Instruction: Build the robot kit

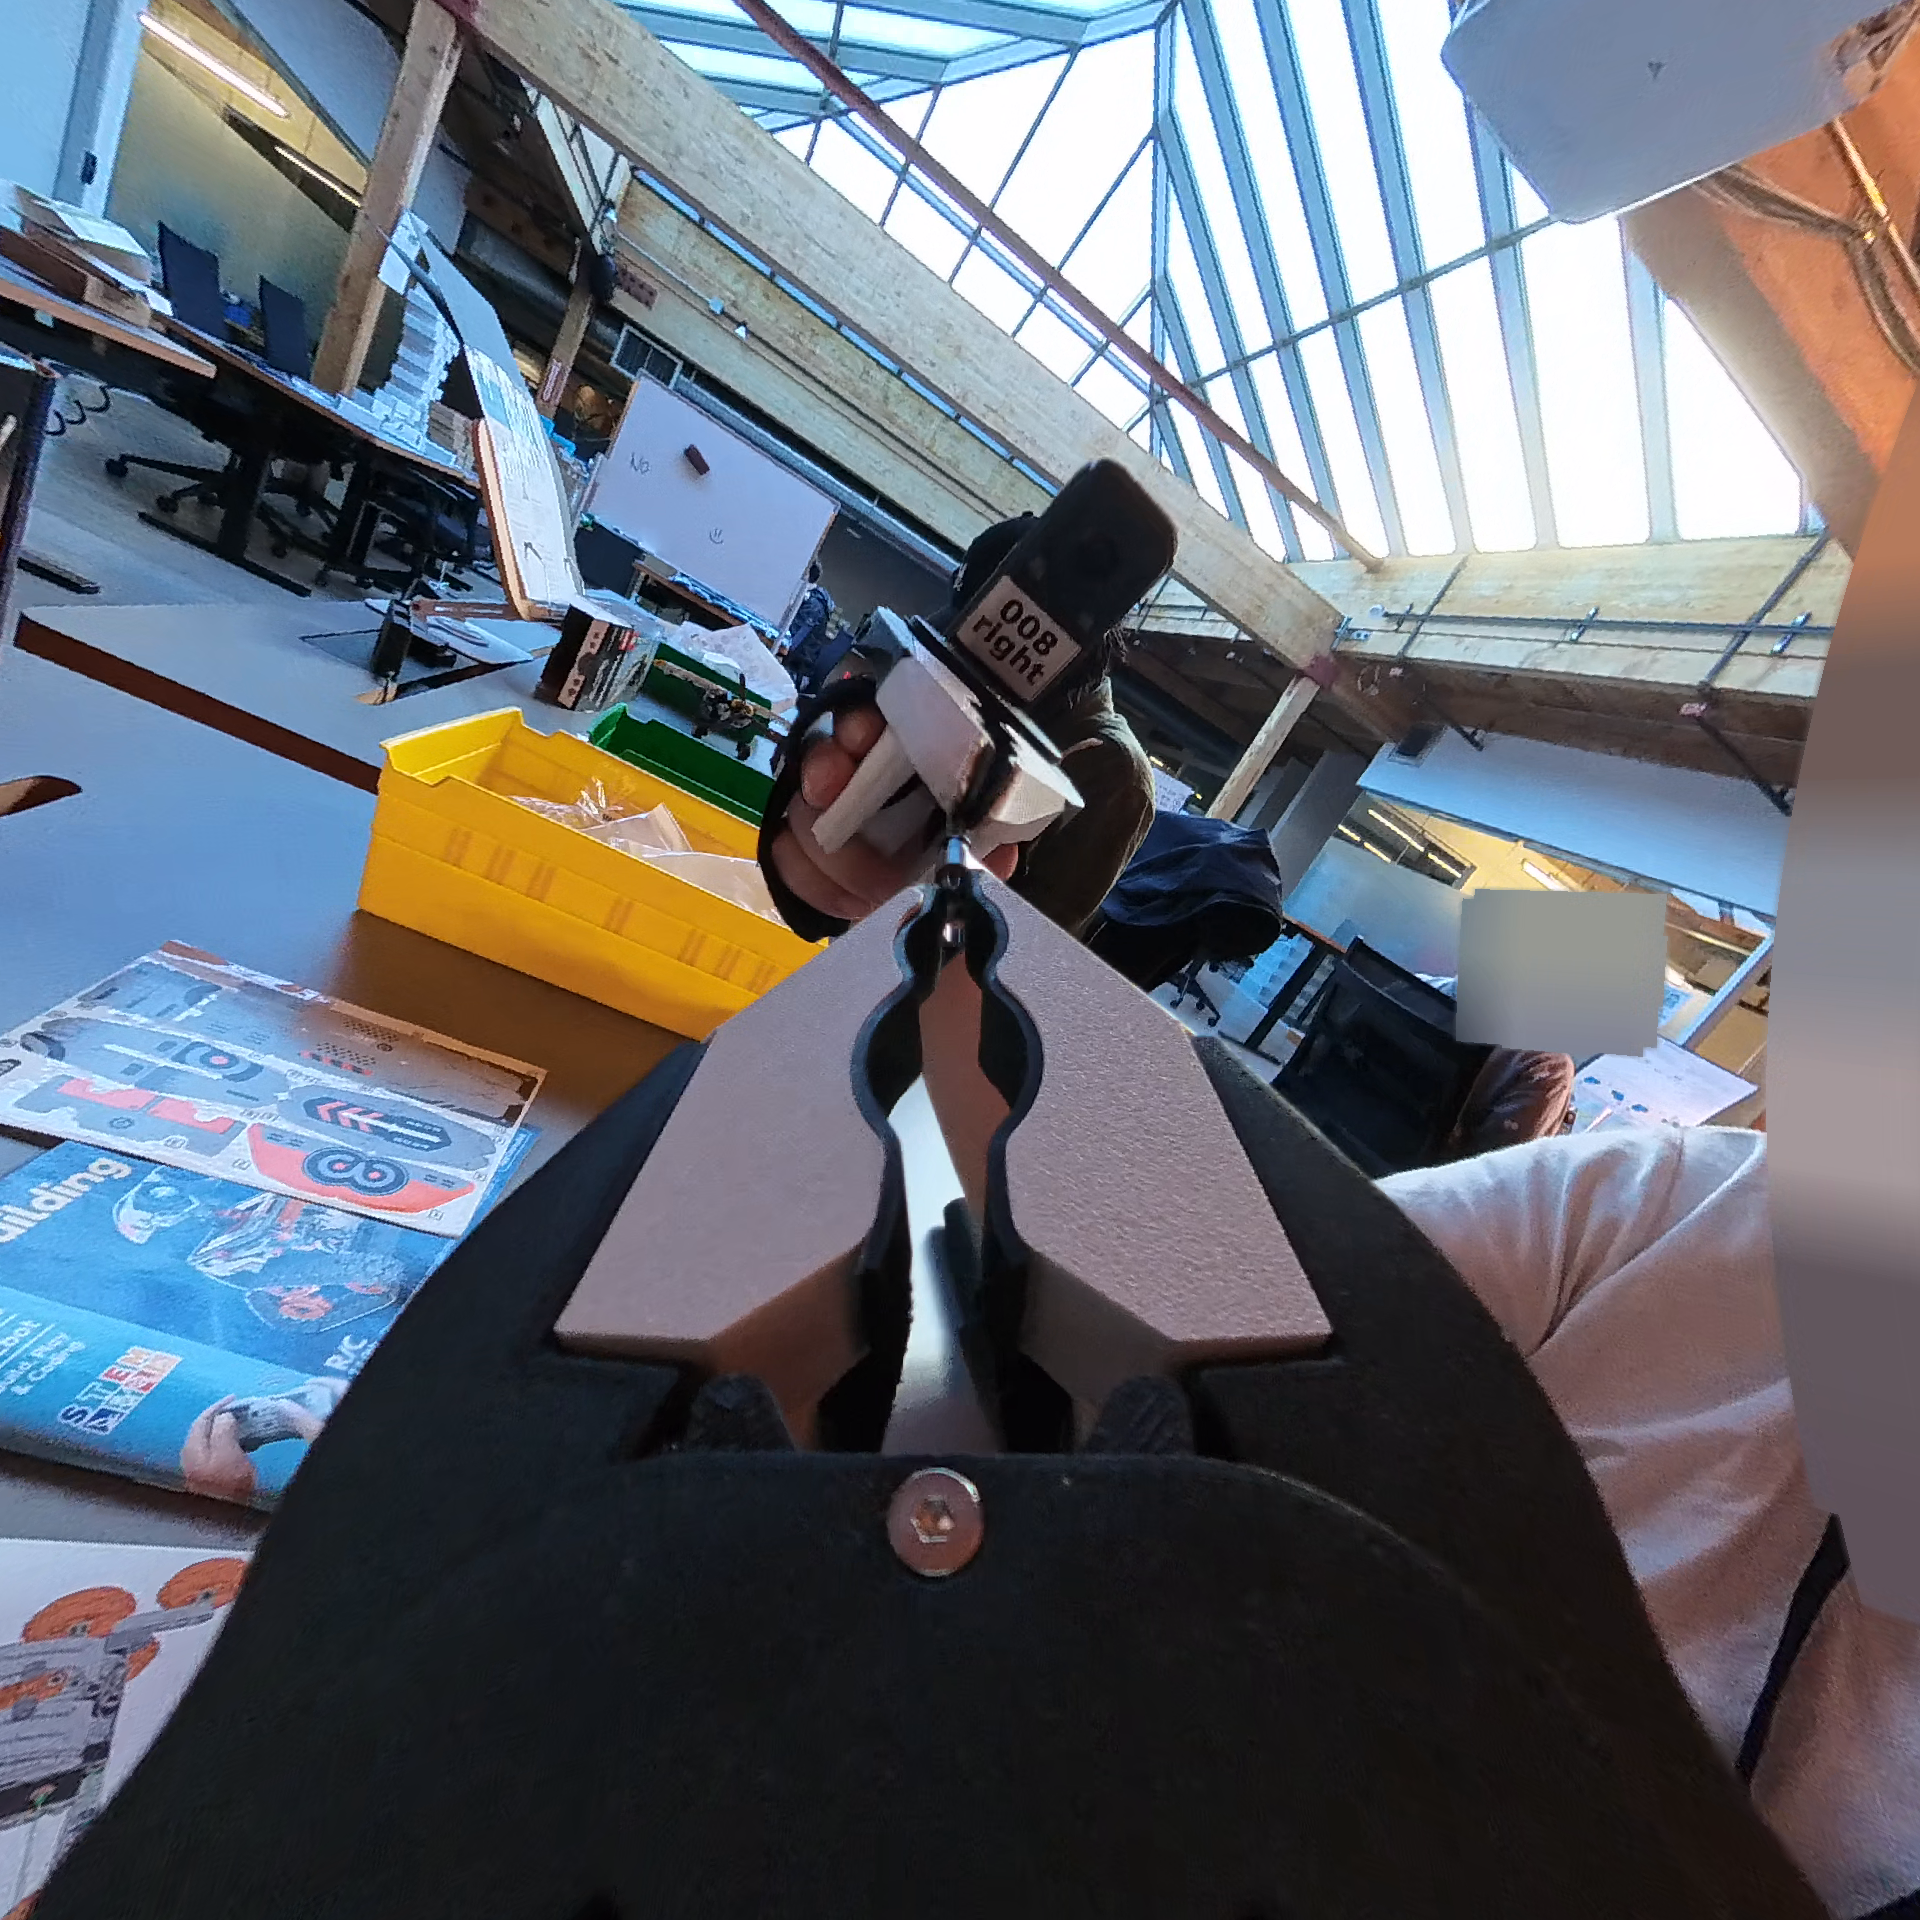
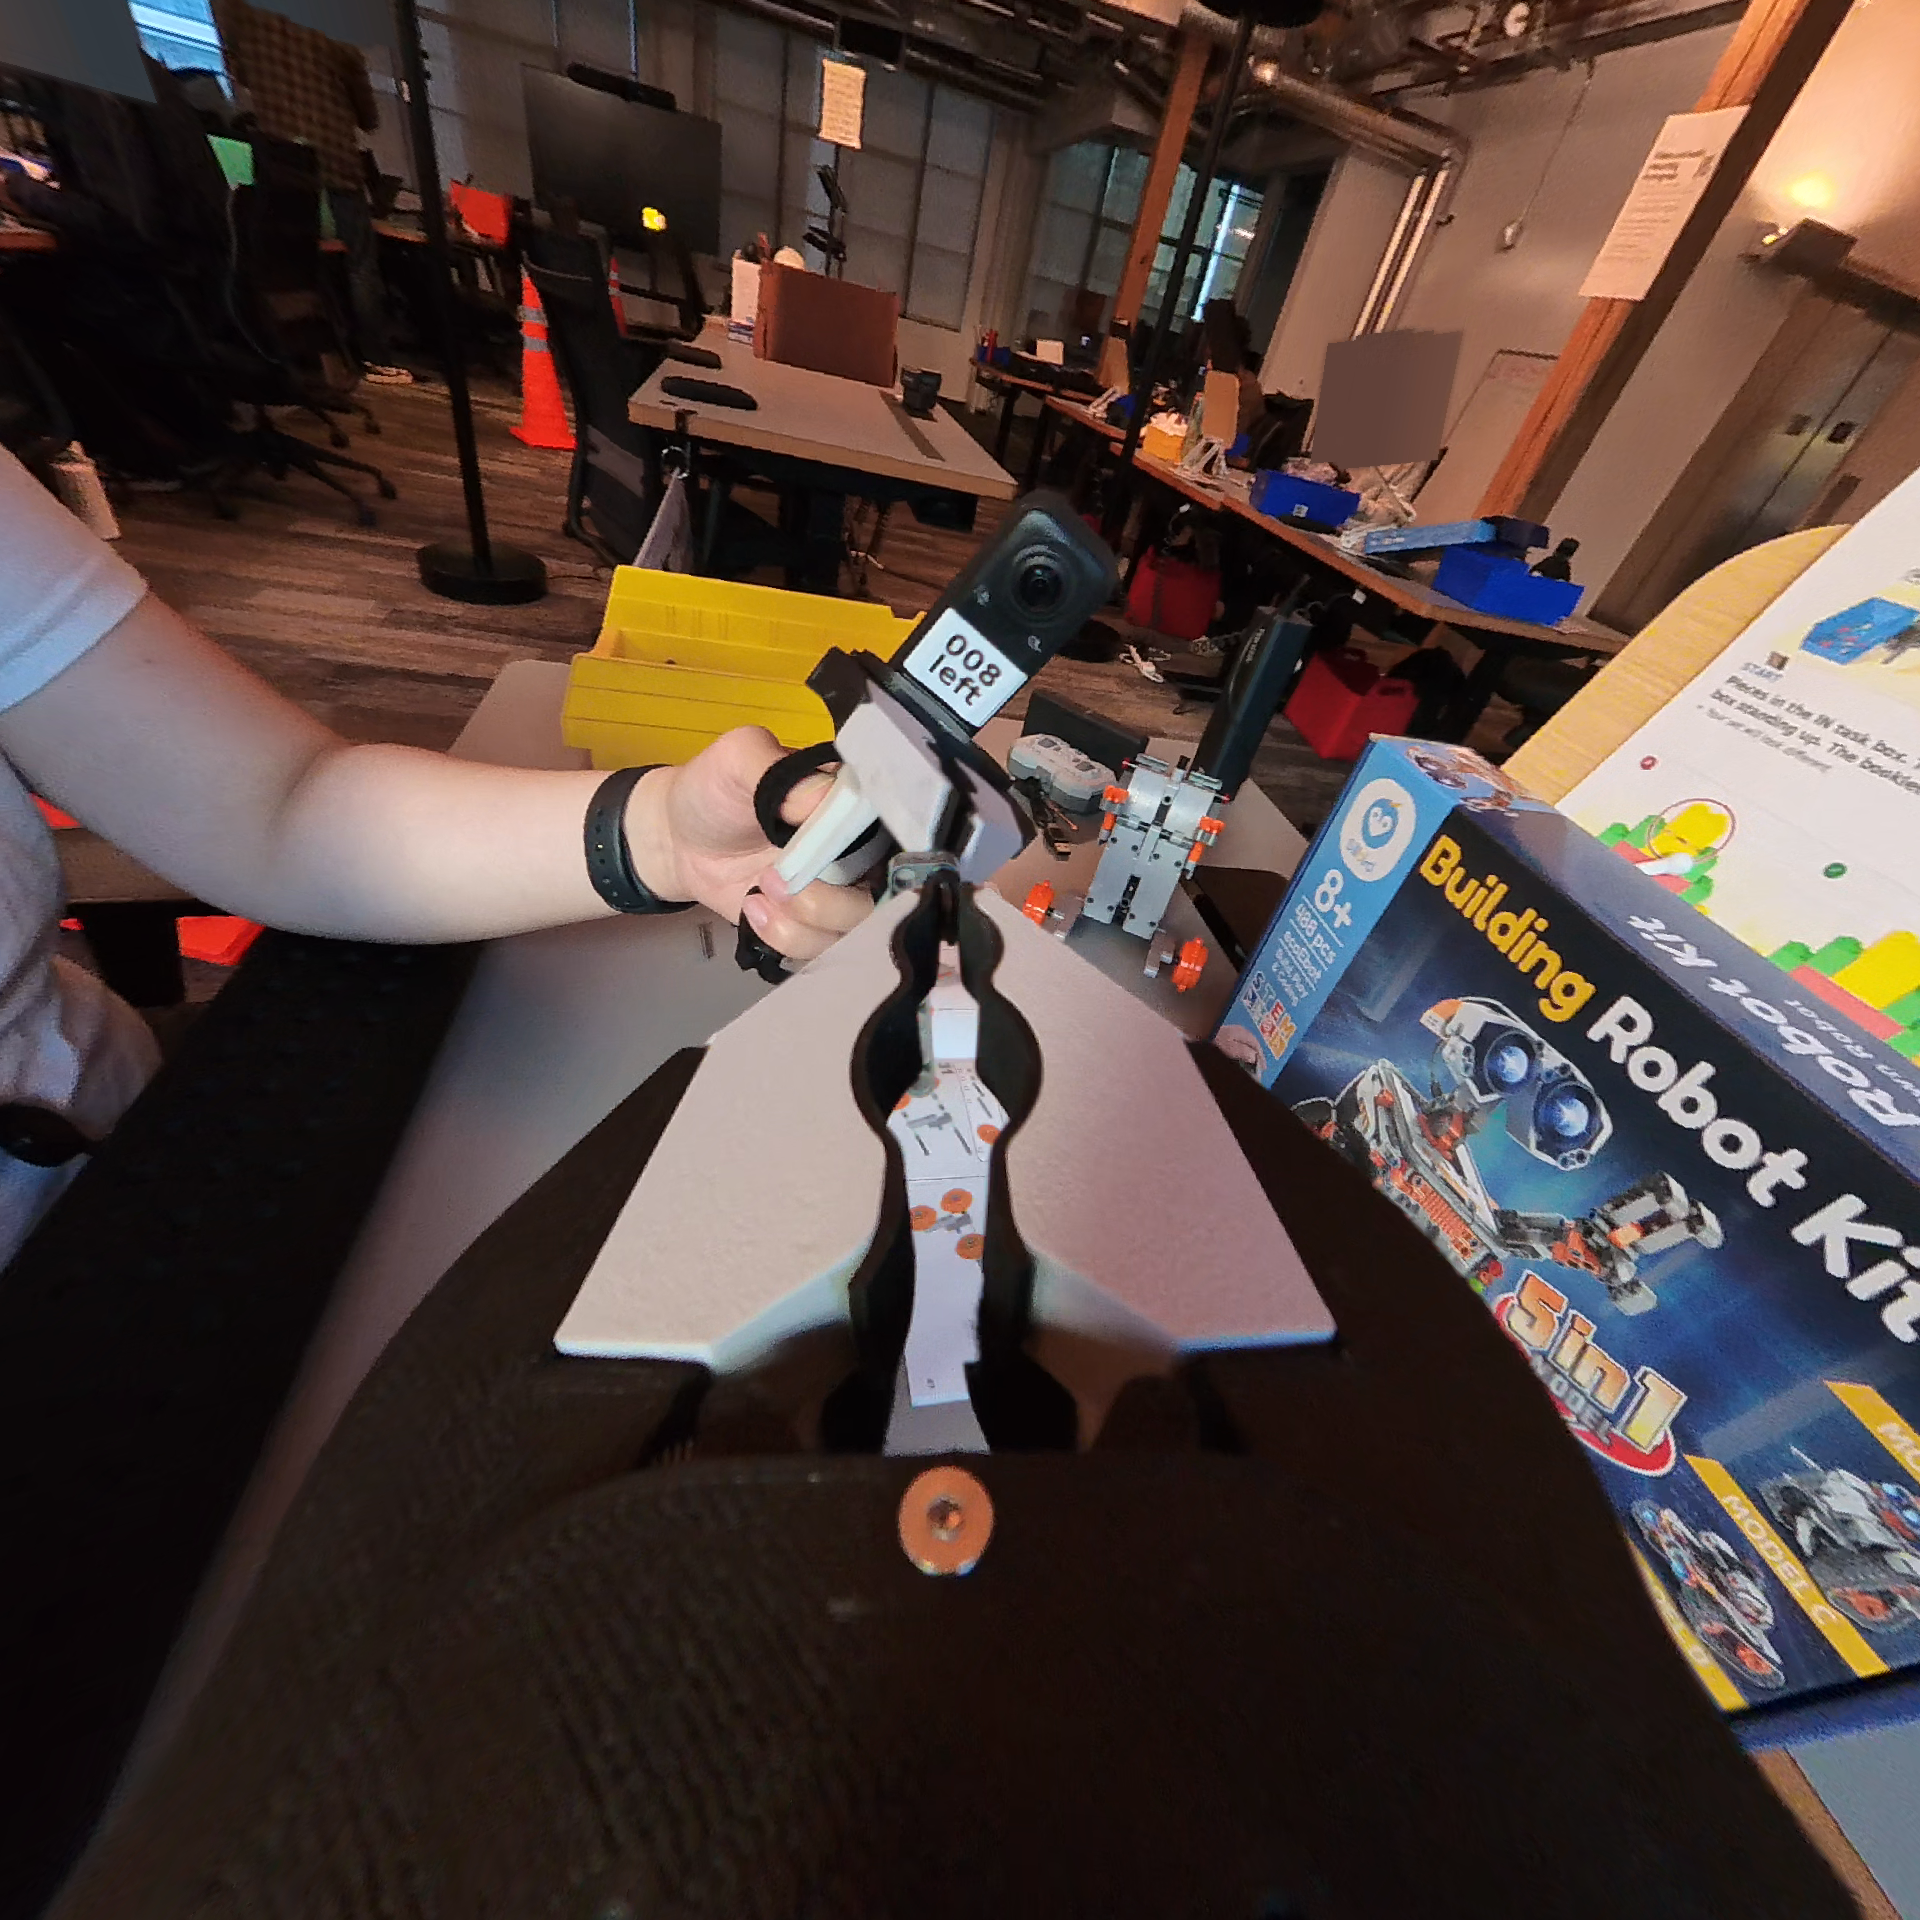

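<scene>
- Left gripper [image 1: 951, 914]: fingers [image 1: 790, 1122] drawn nearly together at the tips in the middle of the left wrist view, pinching a small grey piece [image 1: 951, 868]; a narrow wavy gap runs between them lower down.
- Right gripper [image 2: 940, 894]: fingers [image 2: 1122, 1143] likewise clenched at the tips in the middle of the right wrist view, on what looks like the same small grey piece [image 2: 920, 871]. Its exact shape is too small to tell.
- The two grippers meet tip to tip above the worktop [image 1: 208, 862]; each view shows the other gripper head-on, held in a hand [image 2: 727, 831] with a black wristband [image 2: 613, 836].
- Yellow bin [image 1: 561, 862], left of centre in the left wrist view, stands on the worktop and holds clear plastic bags [image 1: 644, 831]; a green bin [image 1: 675, 753] sits just behind it.
- Sticker sheet [image 1: 260, 1081] and blue booklet [image 1: 197, 1309] lie flat at the lower left of that view, the sheet overlapping the booklet's top edge.
- Blue kit box [image 2: 1558, 1195] fills the right side of the right wrist view, lying close beside the right gripper.
- Grey-and-orange model [image 2: 1148, 852], partly built, stands on the worktop just right of centre, behind the fingertips.
- Printed instruction page [image 2: 940, 1174] shows through the gap between the right fingers, flat on the worktop.
</scene>
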